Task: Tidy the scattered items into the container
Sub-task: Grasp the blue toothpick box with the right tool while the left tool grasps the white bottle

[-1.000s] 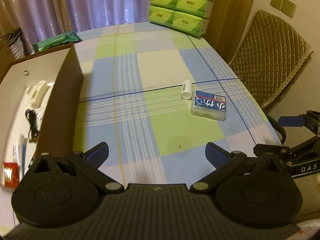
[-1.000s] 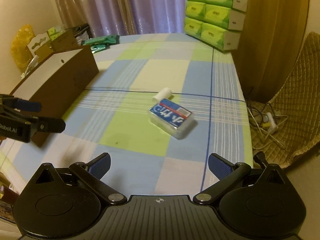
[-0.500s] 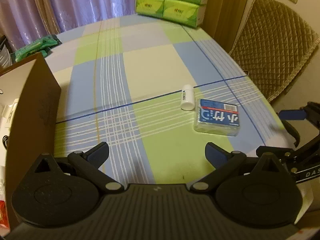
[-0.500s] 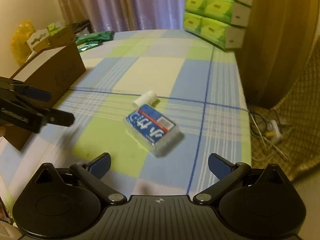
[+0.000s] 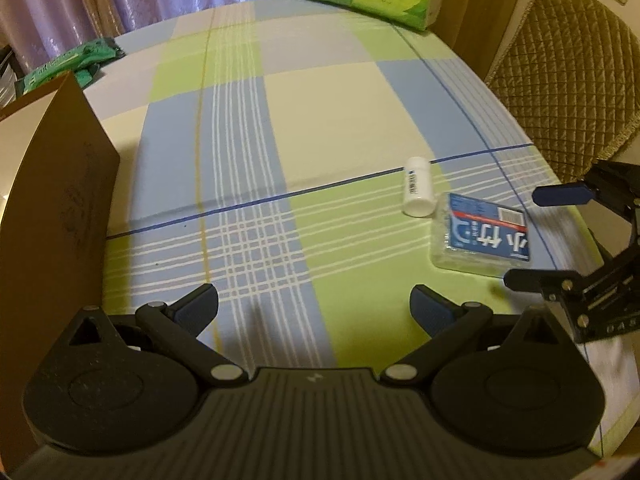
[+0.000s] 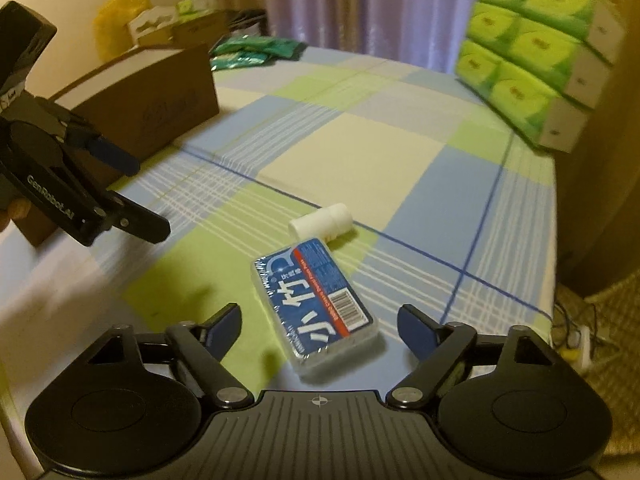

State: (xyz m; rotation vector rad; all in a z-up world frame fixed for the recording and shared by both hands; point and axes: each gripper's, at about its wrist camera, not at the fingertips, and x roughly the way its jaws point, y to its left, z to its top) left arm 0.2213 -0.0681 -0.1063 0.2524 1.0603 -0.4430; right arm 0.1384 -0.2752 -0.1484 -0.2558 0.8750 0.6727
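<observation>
A blue-labelled clear tissue pack (image 6: 316,300) lies flat on the checked tablecloth, with a small white bottle (image 6: 320,222) on its side just beyond it. My right gripper (image 6: 320,326) is open, and the pack's near end lies between its fingers. In the left wrist view the pack (image 5: 482,240) and bottle (image 5: 417,191) are at the right. My left gripper (image 5: 314,306) is open and empty, over bare cloth. The brown cardboard box (image 5: 52,208) stands to its left, its inside hidden. The right gripper (image 5: 528,236) reaches in from the right edge.
Stacked green tissue packs (image 6: 536,60) stand at the table's far right corner. Green wipes packets (image 5: 68,64) lie at the far left. A quilted chair (image 5: 560,84) stands by the table's right edge. Cables and a power strip (image 6: 576,344) lie on the floor.
My right gripper has moved forward and down over the tissue pack, which now lies between its fingers. My left gripper has moved forward past the box; the box's inside has left view.
</observation>
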